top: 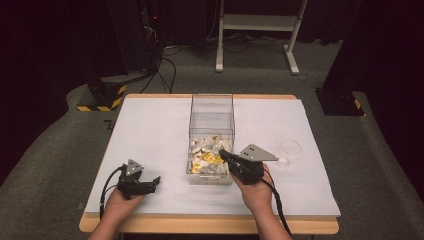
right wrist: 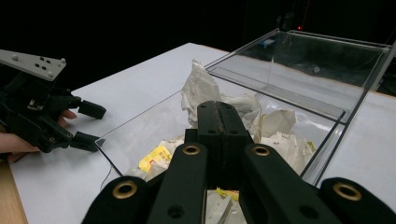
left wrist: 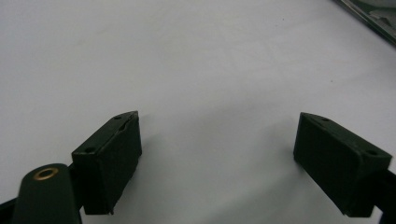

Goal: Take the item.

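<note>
Crumpled wrappers (right wrist: 261, 123) below shut right hand-held gripper (right wrist: 217, 108)

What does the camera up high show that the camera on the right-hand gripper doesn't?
The high view alone takes in the whole white table, a small clear round dish to the right of the box, both of the person's hands, and the floor with a white stand behind.

The right gripper view alone gives a close look along the right gripper, its jaws shut together above the box's near rim with nothing visibly between them.

Both show the clear box holding crumpled white and yellow wrappers, and the left gripper, jaws open, on the table.
</note>
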`<state>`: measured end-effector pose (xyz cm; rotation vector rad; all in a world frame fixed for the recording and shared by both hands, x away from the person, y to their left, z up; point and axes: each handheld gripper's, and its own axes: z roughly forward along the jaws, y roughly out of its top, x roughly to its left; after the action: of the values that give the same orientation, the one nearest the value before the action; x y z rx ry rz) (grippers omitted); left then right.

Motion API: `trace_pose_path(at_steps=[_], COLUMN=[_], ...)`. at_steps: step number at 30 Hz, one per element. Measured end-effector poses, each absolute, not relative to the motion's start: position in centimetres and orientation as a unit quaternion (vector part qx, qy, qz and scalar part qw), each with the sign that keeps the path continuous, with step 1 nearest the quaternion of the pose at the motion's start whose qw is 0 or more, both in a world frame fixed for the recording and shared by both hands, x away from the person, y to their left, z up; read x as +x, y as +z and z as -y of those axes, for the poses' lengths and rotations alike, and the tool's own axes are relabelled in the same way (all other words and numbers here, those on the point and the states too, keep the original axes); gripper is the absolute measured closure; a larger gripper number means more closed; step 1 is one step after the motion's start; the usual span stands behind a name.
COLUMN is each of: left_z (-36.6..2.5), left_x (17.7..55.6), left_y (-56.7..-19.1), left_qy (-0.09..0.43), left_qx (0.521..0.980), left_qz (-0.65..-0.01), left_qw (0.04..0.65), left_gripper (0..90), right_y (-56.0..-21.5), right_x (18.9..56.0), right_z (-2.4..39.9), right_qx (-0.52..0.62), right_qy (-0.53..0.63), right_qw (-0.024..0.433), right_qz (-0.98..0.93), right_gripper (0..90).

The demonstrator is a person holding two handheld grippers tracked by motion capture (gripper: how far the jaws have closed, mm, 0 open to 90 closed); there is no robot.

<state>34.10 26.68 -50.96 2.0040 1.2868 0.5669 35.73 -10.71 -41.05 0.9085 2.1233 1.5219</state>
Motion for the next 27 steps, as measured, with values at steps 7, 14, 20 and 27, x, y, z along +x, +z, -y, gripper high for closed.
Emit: trace_pose_path(at_steps=[7,14,20,27], left_z=[-26.7,-26.7,-26.7,-26.7], left_x=[34.1,34.1,34.1,34.1], left_y=[-51.0,-51.0,-51.0,-51.0], left_qy=[0.218,0.218,0.218,0.218], left_qx=[0.77,0.77,0.77,0.77], left_qz=[-0.494,-0.494,-0.494,-0.494], left_qw=[0.34,0.34,0.34,0.34], left_gripper=[15.6,15.6,15.7,15.6], right_y=[-40.3,-39.9,-39.5,-38.9], right_x=[35.4,35.2,35.1,35.1], right_z=[11.1,11.4,11.9,13.0], right_qx=[0.32,0.319,0.32,0.328], right_qy=[0.555,0.563,0.569,0.576], right_qw=[0.195,0.2,0.204,0.212], right_qz=[-0.743,-0.736,-0.729,-0.718], right_gripper=[90.0,90.0,90.0,90.0])
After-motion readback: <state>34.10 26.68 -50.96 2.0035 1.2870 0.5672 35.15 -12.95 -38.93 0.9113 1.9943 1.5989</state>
